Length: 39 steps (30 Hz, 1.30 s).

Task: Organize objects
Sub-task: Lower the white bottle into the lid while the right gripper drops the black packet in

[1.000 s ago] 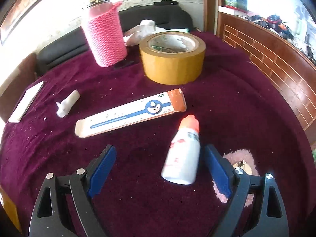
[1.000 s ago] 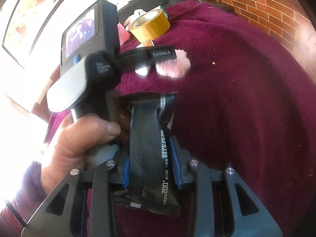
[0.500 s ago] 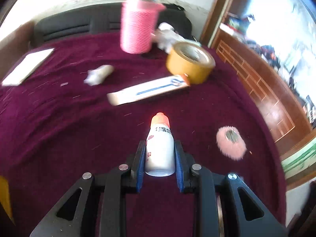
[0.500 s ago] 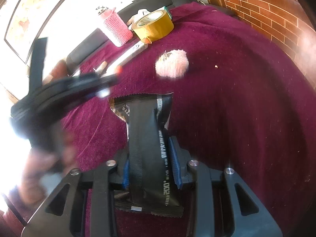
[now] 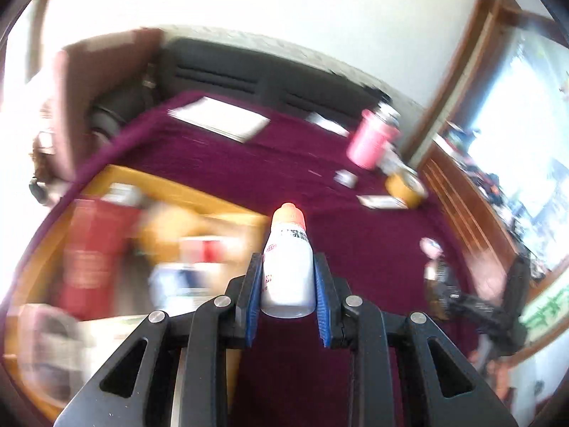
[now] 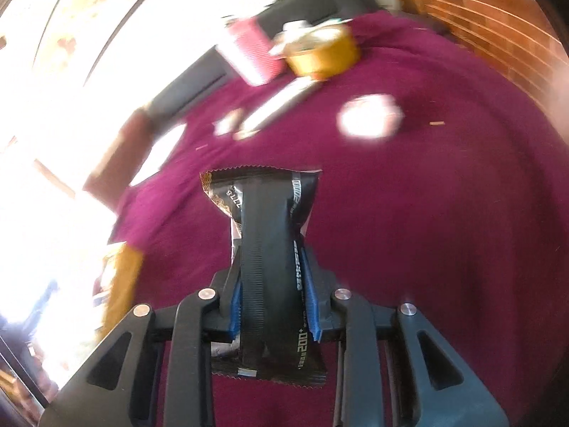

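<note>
L gripper (image 5: 287, 297) has just shut on the bottle (image 5: 287, 270): a sec ago it lay on the cloth btwn wide jaws, now it's pinched at frame centre and off the cloth. View has swung to a yellow box (image 5: 170, 192) w/ blurred stuff, lower left, likely the drop spot. R gripper (image 6: 274, 299) jaws closed a bit more on the black packet (image 6: 266, 249), mid-frame, above the cloth (image 6: 444, 213). Both picks look done; placing next.

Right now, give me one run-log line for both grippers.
left gripper: shut on white bottle, lifted | right gripper: shut on black sachet, squeezing tighter | wooden box: blurred, lower left
</note>
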Tool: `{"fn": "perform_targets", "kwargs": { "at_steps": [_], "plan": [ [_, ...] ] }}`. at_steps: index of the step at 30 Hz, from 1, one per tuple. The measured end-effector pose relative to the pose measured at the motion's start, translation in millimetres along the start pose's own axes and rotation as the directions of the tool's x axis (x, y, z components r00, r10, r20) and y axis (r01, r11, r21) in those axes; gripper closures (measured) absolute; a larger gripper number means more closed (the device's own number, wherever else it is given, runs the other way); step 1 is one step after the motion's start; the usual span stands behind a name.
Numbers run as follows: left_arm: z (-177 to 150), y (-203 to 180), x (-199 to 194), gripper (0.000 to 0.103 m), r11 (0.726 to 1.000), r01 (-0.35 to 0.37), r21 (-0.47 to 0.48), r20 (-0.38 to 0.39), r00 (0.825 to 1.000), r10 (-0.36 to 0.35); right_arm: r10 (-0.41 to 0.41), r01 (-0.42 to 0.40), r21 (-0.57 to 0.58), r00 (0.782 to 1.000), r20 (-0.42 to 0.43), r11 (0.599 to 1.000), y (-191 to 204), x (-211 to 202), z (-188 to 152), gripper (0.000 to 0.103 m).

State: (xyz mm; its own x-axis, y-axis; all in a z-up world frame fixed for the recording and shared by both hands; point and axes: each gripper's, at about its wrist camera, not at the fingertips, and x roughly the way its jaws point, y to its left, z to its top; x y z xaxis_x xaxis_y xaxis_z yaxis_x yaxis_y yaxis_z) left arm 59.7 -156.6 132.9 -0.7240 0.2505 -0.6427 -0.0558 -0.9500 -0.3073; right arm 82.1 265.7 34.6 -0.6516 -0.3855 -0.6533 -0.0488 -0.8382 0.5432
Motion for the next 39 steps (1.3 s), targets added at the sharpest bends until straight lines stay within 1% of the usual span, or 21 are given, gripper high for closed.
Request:
{"fn": "perform_targets", "kwargs": {
  "at_steps": [3, 4, 6, 8, 10, 11, 13, 15, 16, 19, 21, 23, 24, 26, 29, 30, 31, 33, 36, 38, 39],
  "plan": [
    [-4, 52, -33, 0.080, 0.996, -0.075, -0.039, 0.043, 0.996, 0.077, 0.061, -0.064, -0.069, 0.997, -0.036, 0.996, 56, 0, -11, 0.078],
    [-7, 66, -39, 0.080, 0.995, -0.089, -0.053, 0.050, 0.994, 0.092, 0.093, -0.098, -0.097, 0.994, -0.059, 0.990, 82, 3, -14, 0.078],
    [-15, 92, -49, 0.080, 0.990, -0.121, -0.067, 0.055, 0.991, 0.124, 0.140, -0.153, -0.128, 0.985, -0.104, 0.980, 120, 10, -21, 0.078],
    [-24, 114, -54, 0.080, 0.981, -0.176, -0.078, 0.063, 0.981, 0.181, 0.179, -0.204, -0.155, 0.971, -0.159, 0.967, 162, 23, -30, 0.077],
    [-29, 132, -49, 0.080, 0.981, -0.170, -0.096, 0.038, 0.984, 0.174, 0.203, -0.243, -0.179, 0.955, -0.219, 0.953, 205, 41, -45, 0.077],
    [-32, 141, -45, 0.080, 0.977, -0.181, -0.109, 0.025, 0.982, 0.185, 0.203, -0.253, -0.192, 0.948, -0.245, 0.948, 224, 52, -50, 0.077],
    [-37, 152, -33, 0.080, 0.979, -0.162, -0.122, -0.002, 0.987, 0.163, 0.185, -0.256, -0.226, 0.938, -0.294, 0.940, 256, 74, -58, 0.077],
    [-40, 158, -21, 0.080, 0.981, -0.152, -0.125, -0.022, 0.988, 0.150, 0.145, -0.240, -0.263, 0.932, -0.333, 0.934, 287, 102, -68, 0.077],
    [-43, 160, -14, 0.080, 0.982, -0.144, -0.122, -0.030, 0.990, 0.141, 0.115, -0.220, -0.286, 0.932, -0.344, 0.932, 300, 115, -72, 0.077],
    [-47, 168, -2, 0.080, 0.980, -0.151, -0.127, -0.039, 0.988, 0.147, 0.008, -0.146, -0.346, 0.929, -0.370, 0.927, 330, 157, -82, 0.077],
    [-48, 172, -1, 0.080, 0.980, -0.134, -0.146, -0.032, 0.991, 0.131, -0.032, -0.119, -0.379, 0.928, -0.371, 0.918, 340, 173, -84, 0.077],
    [-48, 177, -2, 0.080, 0.979, -0.128, -0.159, -0.020, 0.992, 0.126, -0.083, -0.077, -0.426, 0.935, -0.345, 0.901, 351, 183, -83, 0.077],
    [-48, 178, -2, 0.080, 0.979, -0.119, -0.166, -0.015, 0.993, 0.118, -0.097, -0.072, -0.437, 0.931, -0.352, 0.897, 356, 188, -84, 0.077],
    [-49, 181, -3, 0.080, 0.978, -0.102, -0.182, -0.002, 0.995, 0.103, -0.116, -0.080, -0.443, 0.910, -0.398, 0.893, 359, 199, -88, 0.071],
    [-47, 181, -6, 0.075, 0.979, -0.090, -0.185, 0.001, 0.996, 0.092, -0.105, -0.080, -0.422, 0.911, -0.398, 0.903, 359, 199, -88, 0.070],
    [-46, 180, -9, 0.066, 0.979, -0.095, -0.179, 0.006, 0.995, 0.098, -0.098, -0.077, -0.417, 0.919, -0.383, 0.905, 359, 193, -85, 0.069],
    [-45, 178, -12, 0.050, 0.979, -0.111, -0.169, 0.015, 0.993, 0.115, -0.096, -0.072, -0.418, 0.925, -0.367, 0.906, 358, 188, -84, 0.069],
    [-44, 171, -22, 0.032, 0.976, -0.157, -0.152, 0.055, 0.985, 0.167, -0.078, -0.071, -0.420, 0.942, -0.326, 0.905, 359, 169, -81, 0.069],
    [-41, 160, -39, 0.032, 0.966, -0.220, -0.134, 0.109, 0.966, 0.235, -0.045, -0.071, -0.427, 0.966, -0.256, 0.901, 355, 136, -73, 0.063],
    [-39, 153, -49, 0.031, 0.950, -0.287, -0.121, 0.129, 0.944, 0.302, -0.034, -0.059, -0.443, 0.979, -0.199, 0.894, 351, 120, -71, 0.055],
    [-39, 150, -54, 0.031, 0.945, -0.306, -0.117, 0.141, 0.936, 0.321, -0.033, -0.048, -0.452, 0.985, -0.169, 0.891, 352, 110, -68, 0.054]
  ]
}}
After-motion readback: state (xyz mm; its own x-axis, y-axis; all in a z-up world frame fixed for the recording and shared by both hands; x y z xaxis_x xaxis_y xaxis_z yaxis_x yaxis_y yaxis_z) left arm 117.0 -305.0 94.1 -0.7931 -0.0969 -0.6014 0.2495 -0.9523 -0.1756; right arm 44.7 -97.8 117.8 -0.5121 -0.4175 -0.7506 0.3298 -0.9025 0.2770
